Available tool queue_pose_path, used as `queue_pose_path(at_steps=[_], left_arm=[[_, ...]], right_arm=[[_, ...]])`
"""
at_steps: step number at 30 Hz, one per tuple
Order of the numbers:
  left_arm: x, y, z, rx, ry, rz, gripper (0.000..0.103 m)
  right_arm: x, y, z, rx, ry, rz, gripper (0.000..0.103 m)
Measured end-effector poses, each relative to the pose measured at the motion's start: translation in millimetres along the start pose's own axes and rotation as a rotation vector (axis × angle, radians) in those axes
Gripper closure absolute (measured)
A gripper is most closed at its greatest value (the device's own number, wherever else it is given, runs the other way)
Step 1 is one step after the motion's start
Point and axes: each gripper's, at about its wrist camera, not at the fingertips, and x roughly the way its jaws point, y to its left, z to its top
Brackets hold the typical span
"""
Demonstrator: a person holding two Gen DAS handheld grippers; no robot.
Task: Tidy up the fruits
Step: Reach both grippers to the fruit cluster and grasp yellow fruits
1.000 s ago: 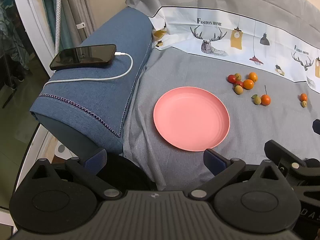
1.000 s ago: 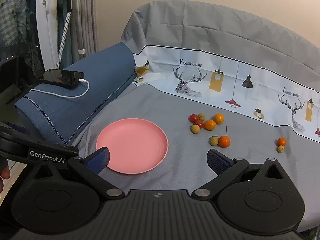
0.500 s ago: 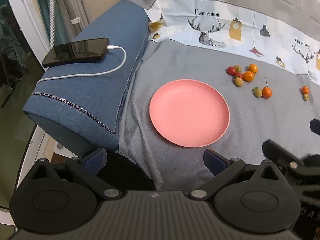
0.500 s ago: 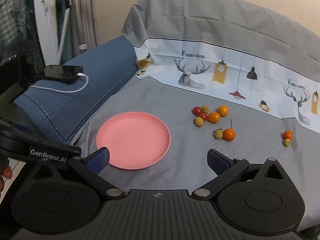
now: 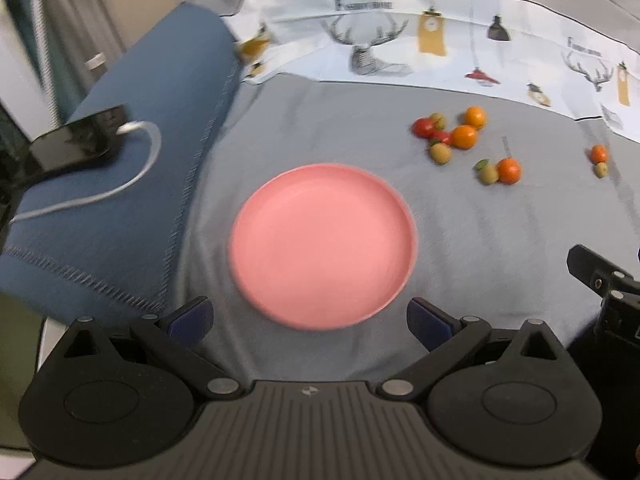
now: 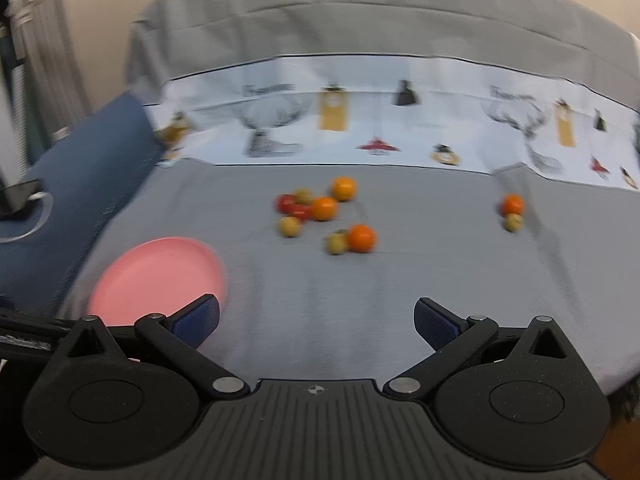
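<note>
The fruits are scattered on the grey sheet (image 5: 320, 120), none on the pink plate (image 5: 324, 244). A main cluster (image 6: 316, 204) of two red, two orange and two yellowish pieces is seen at the far centre of the right wrist view; the edges are smeared by motion blur, so the kinds cannot be told. Just nearer, an orange fruit (image 6: 362, 238) lies touching a yellowish one (image 6: 337, 244). Well apart to the right, a small orange piece (image 6: 512, 204) sits against a yellowish one (image 6: 513, 222). The plate lies empty to the near left of the cluster; in the right wrist view its near edge is hidden behind a blue finger pad (image 6: 196, 322).

The left gripper (image 5: 310, 322) is held with its jaws wide apart and nothing between them, just over the near rim of the plate. The right gripper (image 6: 316, 322) is likewise spread wide and empty, over bare sheet; part of its black body (image 5: 604, 280) is cut off at the right edge of the left view.

On the blue folded blanket (image 5: 132, 184) at the left, a dark phone (image 5: 76, 144) with a white cable (image 5: 120, 188) is seen, blurred.
</note>
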Motion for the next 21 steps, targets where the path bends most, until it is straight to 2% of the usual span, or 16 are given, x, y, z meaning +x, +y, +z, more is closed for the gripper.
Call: queue_pose_path(at_steps=[8, 13, 17, 21], left_arm=[[45, -62, 53, -0.007, -0.003, -0.122, 0.000], [96, -105, 86, -0.032, 0.069, -0.199, 0.000], [139, -135, 107, -0.066, 0.135, -0.235, 0.000], [176, -157, 119, -0.028, 0.143, -0.179, 0.000]], right_arm=[[48, -82, 14, 0.075, 0.013, -0.180, 0.001], [98, -146, 28, 0.117, 0.043, -0.282, 0.001], [143, -197, 37, 0.216, 0.076, -0.264, 0.001], [185, -236, 39, 0.326, 0.114, -0.258, 0.001]])
